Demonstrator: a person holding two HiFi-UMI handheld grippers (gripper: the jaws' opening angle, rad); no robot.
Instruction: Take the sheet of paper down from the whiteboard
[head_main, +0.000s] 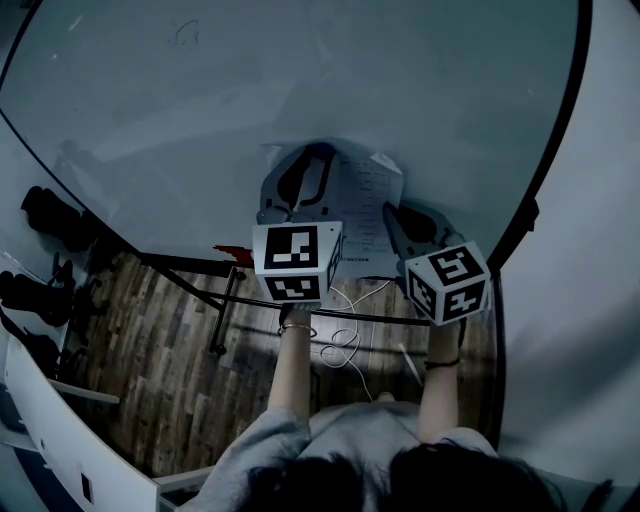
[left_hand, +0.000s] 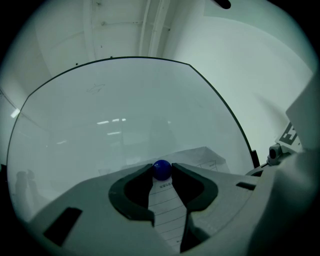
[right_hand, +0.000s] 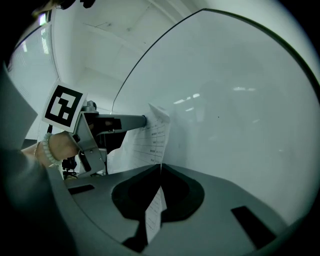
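A printed sheet of paper (head_main: 365, 205) hangs on the whiteboard (head_main: 300, 80), pinned near its top by a round blue magnet (left_hand: 161, 169). My left gripper (left_hand: 161, 168) points at the board, and its fingertips sit tight on either side of the magnet. The sheet (left_hand: 167, 210) runs down between and below the jaws. My right gripper (right_hand: 160, 167) is shut on the paper's (right_hand: 155, 135) side edge, which passes between the closed jaws. That edge curls away from the board (right_hand: 240, 100). In the head view the right gripper (head_main: 392, 218) is at the sheet's lower right.
The board's dark frame (head_main: 545, 150) curves down the right side, beside a white wall. Below are the stand's bar (head_main: 225, 300), a wooden floor (head_main: 150, 370), white cables (head_main: 345, 345) and dark shapes at the left (head_main: 50, 215). The left gripper's marker cube (right_hand: 62, 106) shows in the right gripper view.
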